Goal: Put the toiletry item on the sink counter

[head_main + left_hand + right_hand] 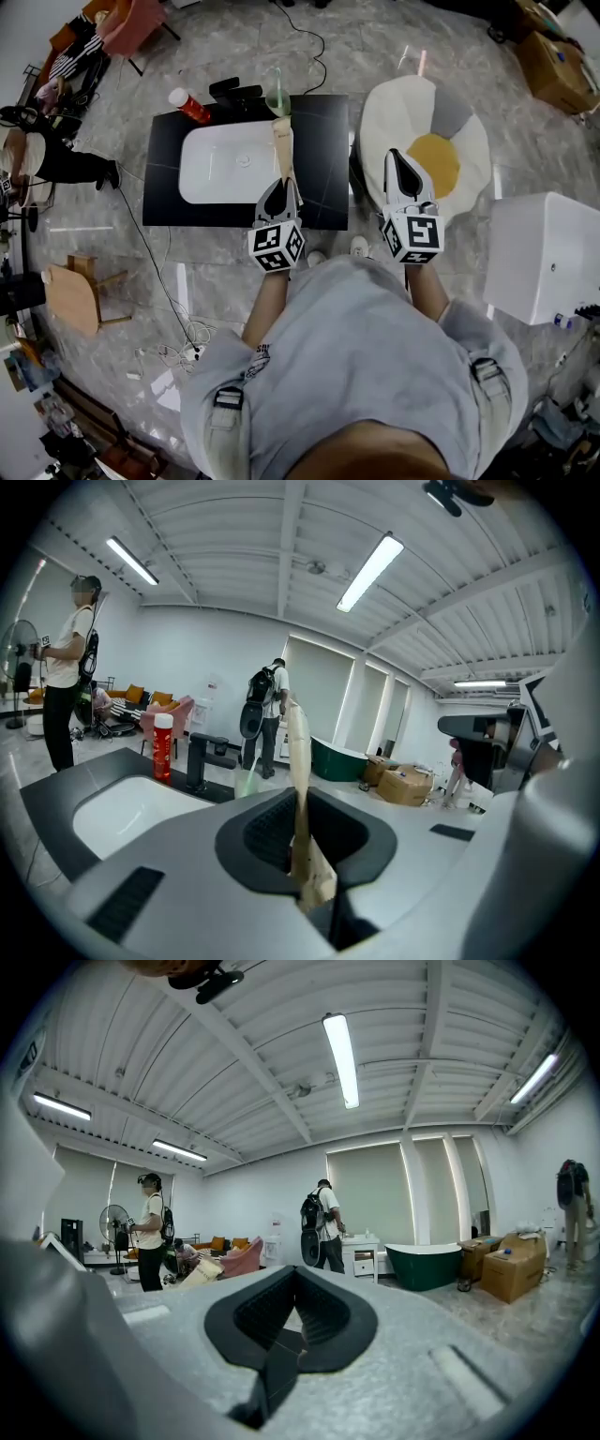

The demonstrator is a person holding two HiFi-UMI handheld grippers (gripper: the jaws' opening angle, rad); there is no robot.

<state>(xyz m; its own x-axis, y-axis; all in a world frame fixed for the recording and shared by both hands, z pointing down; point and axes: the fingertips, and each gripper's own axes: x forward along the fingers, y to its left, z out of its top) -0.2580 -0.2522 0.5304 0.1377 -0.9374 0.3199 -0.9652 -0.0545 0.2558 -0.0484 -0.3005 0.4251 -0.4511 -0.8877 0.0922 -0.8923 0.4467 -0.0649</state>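
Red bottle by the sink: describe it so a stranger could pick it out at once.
Find the black sink counter with its white basin. At its back edge stands a black faucet; the red bottle stands upright just left of it in the head view. It alone is red with a white cap, unlike the pale green cup right of the faucet.

No word, brand name or number can be read in any view. The red bottle on the table shows print too small to make out. The beige tube carries only a faint darker smudge near its far end, not legible. The cubes on the left tool and the right tool bear black-and-white square marker patterns, not letters.
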